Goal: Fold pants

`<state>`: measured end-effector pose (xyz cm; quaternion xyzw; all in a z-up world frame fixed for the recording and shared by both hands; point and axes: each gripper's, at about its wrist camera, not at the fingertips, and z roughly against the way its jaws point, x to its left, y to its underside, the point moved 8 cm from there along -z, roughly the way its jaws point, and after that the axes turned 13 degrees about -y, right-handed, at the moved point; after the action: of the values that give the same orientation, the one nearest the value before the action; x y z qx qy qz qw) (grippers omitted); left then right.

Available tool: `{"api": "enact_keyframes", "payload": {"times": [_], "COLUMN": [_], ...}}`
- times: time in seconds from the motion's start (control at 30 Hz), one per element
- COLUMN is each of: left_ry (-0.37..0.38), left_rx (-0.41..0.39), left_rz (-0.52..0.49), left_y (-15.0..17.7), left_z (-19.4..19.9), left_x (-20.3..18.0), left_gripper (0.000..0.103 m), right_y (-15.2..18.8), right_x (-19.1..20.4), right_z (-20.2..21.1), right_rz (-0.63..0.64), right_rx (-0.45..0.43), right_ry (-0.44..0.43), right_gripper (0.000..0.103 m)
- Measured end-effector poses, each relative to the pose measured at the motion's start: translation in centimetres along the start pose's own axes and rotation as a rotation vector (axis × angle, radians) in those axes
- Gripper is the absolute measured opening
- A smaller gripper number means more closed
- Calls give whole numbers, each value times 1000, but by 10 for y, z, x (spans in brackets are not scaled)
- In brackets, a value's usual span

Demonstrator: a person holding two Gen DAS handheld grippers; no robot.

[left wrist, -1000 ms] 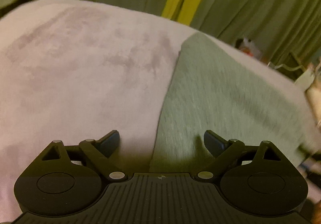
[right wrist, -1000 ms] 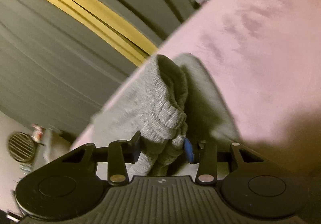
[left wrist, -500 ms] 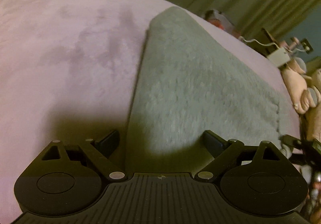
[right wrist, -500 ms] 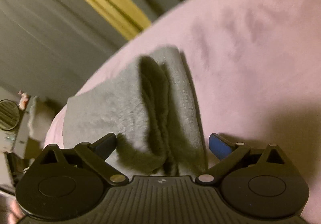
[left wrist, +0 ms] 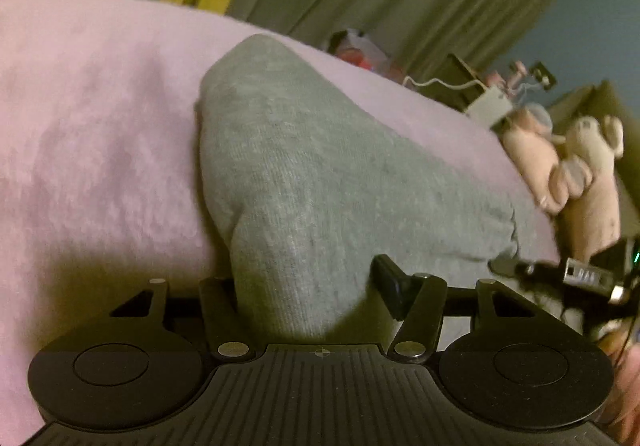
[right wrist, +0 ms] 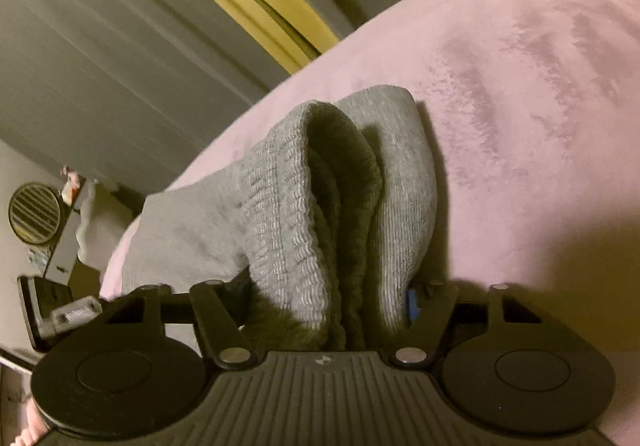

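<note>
The grey pants (left wrist: 320,174) lie on the pink blanket (left wrist: 92,134), already doubled into a thick, compact bundle, with green curtains (right wrist: 100,58) behind. In the right wrist view the ribbed waistband (right wrist: 288,230) stands up in stacked layers, several folds side by side.

The left gripper (left wrist: 308,286) has just been closing, and a raised ridge of the pants sits between its jaws; cloth hides the left finger, and the right finger (left wrist: 390,286) seems to stand a little clear of the fabric, so I cannot tell if the pinch is made. The right gripper (right wrist: 328,302) has also just been closing after a wider spread, and its jaws now press on the bundled waistband layers from both sides, the blue pad (right wrist: 412,304) against the cloth.

The step in hand looks like taking a fresh grip at both ends of the bundle, ready for one more fold or a tidy-up. Next, both grips need to catch every layer, not only the top one, then lift and travel together so the stack does not slide apart. The waistband end is bulky and could slip out of a loose hold.

Soft toys (left wrist: 568,170) and clutter lie beyond the far edge.
</note>
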<state>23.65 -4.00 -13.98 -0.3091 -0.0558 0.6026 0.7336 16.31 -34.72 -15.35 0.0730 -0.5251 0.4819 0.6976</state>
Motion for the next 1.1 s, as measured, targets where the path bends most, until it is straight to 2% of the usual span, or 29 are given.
{"api": "enact_keyframes", "payload": {"times": [0.07,0.13,0.2,0.27,0.4,0.53,0.57,0.63,0.67,0.7,0.73,0.77,0.8,0.83,0.9,0.97,1.03,1.1], "left_ry": [11,25,5,-10,20,34,37,-5,-78,-220,-370,-475,-531,-520,-440,-368,-319,-352], "left_rx": [18,22,-6,-59,-162,-240,-239,-186,-178,-209,-247,-259,-258,-251,-219,-200,-163,-116], "left_rz": [38,84,61,9,13,55,69,140,174,199,195,170,129,102,105,111,79,28], "left_y": [0,-3,-3,-5,-21,-41,-46,-48,-47,-47,-44,-41,-36,-30,-16,-6,0,8], "left_z": [-4,-6,0,11,37,54,53,45,42,42,46,50,54,56,61,62,50,35], "left_x": [4,9,6,-3,-18,-22,-20,-8,2,18,32,40,45,45,40,28,4,-5], "left_gripper": [65,62,47,39,34,33,35,49,62,69,71,72,74,75,85,86,92,96], "right_y": [1,-4,-8,-5,-14,-41,-48,-61,-65,-66,-67,-67,-67,-61,-46,-28,-12,1], "right_x": [-4,-5,-2,15,35,58,61,59,53,46,40,36,36,40,50,59,57,38], "right_z": [-1,-8,-9,-10,-3,1,0,-2,-3,-2,-4,1,10,16,22,24,23,15], "right_rz": [-23,-41,-15,34,24,48,57,77,93,123,169,208,236,252,242,246,278,286], "right_rx": [14,19,12,-18,-87,-142,-149,-133,-114,-92,-89,-110,-144,-172,-195,-207,-198,-134], "right_ry": [-14,2,55,85,62,13,12,46,98,186,317,398,449,441,362,323,340,438], "right_gripper": [76,77,72,64,59,58,58,65,69,79,82,82,84,89,91,95,99,99]}}
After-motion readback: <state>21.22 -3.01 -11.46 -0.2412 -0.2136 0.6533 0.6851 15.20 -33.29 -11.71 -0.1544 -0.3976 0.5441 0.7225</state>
